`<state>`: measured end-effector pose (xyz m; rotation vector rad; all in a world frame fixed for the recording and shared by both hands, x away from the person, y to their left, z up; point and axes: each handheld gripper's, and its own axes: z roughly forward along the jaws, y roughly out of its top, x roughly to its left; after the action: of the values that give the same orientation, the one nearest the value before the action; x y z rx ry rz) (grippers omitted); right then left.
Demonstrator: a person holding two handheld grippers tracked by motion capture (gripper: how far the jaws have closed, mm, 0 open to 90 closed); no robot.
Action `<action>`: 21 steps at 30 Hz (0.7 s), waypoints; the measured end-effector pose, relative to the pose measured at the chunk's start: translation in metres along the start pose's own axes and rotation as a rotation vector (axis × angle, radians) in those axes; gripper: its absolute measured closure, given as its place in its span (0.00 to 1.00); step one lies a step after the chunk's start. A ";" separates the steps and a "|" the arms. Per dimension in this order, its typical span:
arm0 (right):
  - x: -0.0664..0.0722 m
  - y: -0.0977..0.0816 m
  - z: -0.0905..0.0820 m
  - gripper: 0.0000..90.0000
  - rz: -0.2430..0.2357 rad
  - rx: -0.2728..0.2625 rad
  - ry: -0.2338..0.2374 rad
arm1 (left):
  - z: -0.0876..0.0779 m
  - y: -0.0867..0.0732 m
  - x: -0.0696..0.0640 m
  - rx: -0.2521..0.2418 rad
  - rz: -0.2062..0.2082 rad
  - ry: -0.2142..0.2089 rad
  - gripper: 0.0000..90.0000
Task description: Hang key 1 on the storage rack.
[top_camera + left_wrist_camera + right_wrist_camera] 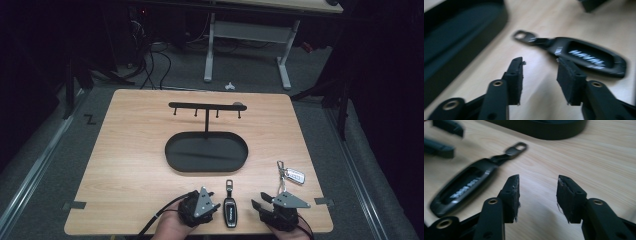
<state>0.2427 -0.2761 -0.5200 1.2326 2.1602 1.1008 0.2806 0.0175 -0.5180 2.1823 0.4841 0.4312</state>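
key fob (230,210): flat on the table (130,150), bottom centre of the high view, between both grippers
left gripper (540,75): jaws apart, nothing inside; fob just beyond its right finger (571,80)
right gripper (537,192): open too, empty; fob off to its left

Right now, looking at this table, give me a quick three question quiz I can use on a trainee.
1. True or false: the black key fob hangs on the hook stand.
2. What lies between the left gripper and the right gripper?
3. The silver key fob lies: A in the oval tray, B on the table ahead of the right gripper, C on the floor.

Key: 1 false; 2 the black key fob; 3 B.
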 end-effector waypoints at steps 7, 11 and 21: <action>0.035 0.012 0.010 0.78 -0.084 0.014 0.095 | -0.024 -0.017 0.040 -0.054 -0.150 0.107 0.44; 0.046 0.016 0.012 0.91 -0.108 0.014 0.146 | -0.035 -0.025 0.053 -0.077 -0.202 0.141 0.44; 0.064 0.016 0.025 1.00 -0.211 0.093 0.213 | -0.046 -0.032 0.060 -0.087 -0.231 0.161 0.44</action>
<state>0.2349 -0.2060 -0.5209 0.9329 2.4608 1.0942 0.3056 0.0953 -0.5086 1.9886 0.7813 0.4930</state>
